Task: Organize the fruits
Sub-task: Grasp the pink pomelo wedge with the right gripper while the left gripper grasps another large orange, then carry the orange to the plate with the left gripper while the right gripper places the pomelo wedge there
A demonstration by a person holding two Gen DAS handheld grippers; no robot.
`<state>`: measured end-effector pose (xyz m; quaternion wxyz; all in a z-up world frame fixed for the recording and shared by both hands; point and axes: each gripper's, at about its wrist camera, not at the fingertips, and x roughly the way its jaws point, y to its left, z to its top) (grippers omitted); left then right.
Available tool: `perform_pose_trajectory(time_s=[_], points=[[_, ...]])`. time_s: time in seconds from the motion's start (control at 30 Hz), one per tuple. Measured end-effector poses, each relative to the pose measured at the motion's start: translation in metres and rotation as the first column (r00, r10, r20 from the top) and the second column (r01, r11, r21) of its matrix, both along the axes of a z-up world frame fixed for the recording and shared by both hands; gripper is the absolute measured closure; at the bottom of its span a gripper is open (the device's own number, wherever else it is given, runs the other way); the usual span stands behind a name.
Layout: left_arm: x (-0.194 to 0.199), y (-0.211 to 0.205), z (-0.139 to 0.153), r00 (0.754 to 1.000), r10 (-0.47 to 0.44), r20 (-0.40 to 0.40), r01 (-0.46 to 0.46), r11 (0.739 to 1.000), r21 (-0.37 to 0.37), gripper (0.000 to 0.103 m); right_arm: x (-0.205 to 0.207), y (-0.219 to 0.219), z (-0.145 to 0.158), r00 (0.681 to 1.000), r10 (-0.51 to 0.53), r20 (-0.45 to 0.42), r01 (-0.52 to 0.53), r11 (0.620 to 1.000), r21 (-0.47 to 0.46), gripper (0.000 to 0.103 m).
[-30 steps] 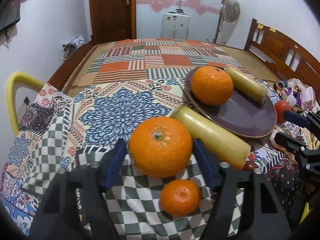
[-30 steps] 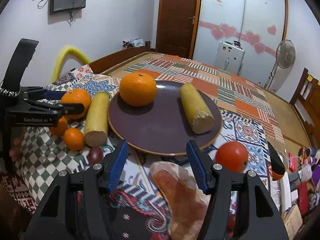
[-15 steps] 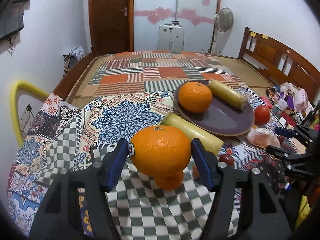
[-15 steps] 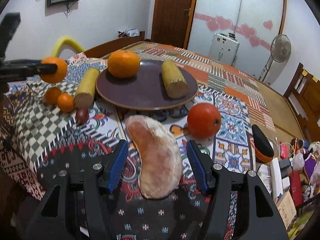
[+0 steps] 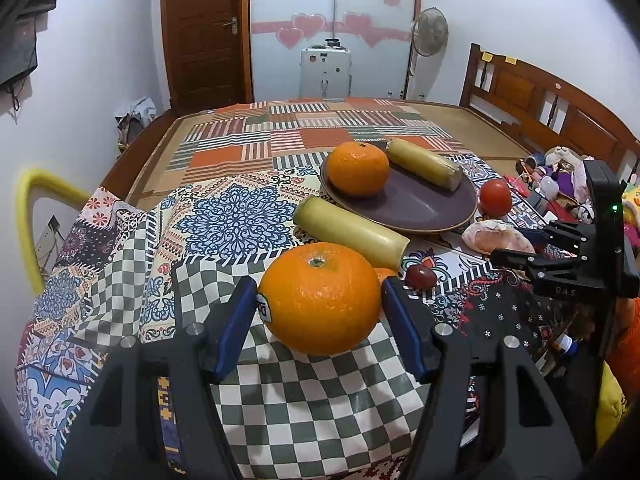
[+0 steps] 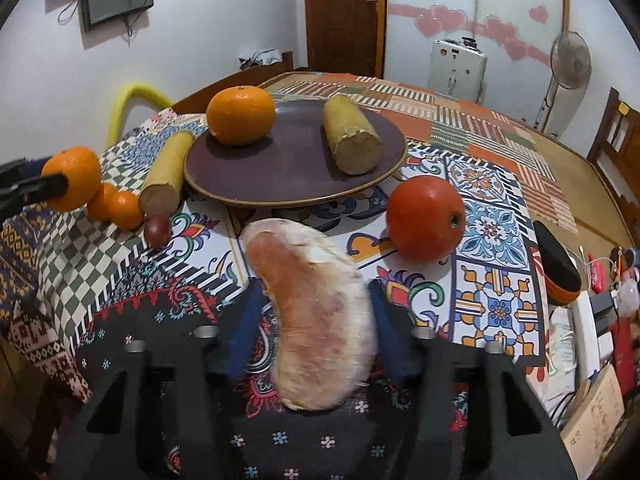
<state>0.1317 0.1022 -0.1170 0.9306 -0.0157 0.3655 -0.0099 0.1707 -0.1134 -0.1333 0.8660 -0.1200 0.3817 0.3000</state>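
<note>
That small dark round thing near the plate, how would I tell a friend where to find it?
Start at the big purple plate. Just off its near-left rim lies a yellowish cane piece on the cloth; at its cut end sits the little grape. It is dark maroon and glossy, smaller than the two small oranges beside it.

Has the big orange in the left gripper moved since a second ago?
Yes. The big orange, clamped in the left gripper, has lifted off the checked cloth and now hides the small orange it earlier sat behind.
</note>
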Motion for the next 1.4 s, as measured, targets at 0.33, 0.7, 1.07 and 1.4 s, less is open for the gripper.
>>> perform_pose_trajectory(time_s=[0.33,0.7,1.07,1.4], points=[[0.009,0.004,0.002,1.000,0.020,0.007,-0.020,1.000,0.007,0.040,-0.006,-0.006,0.006,0.998,-0.021,0.051,0.021,1.000,0.009,0.069],[0.023,-0.001,0.014,0.999,0.033,0.030,-0.033,0.999,0.017,0.040,-0.009,-0.013,0.024,0.995,-0.023,0.093,0.019,0.999,0.043,0.082],[0.030,-0.021,0.037,0.997,-0.002,0.083,0.002,1.000,-0.002,0.040,-0.010,-0.023,0.044,0.989,-0.044,0.140,0.033,0.996,0.085,0.083],[0.045,-0.039,0.043,0.994,-0.042,0.103,0.044,0.999,-0.015,0.040,-0.005,-0.018,0.073,0.975,-0.044,0.216,0.015,0.991,0.134,0.083]])
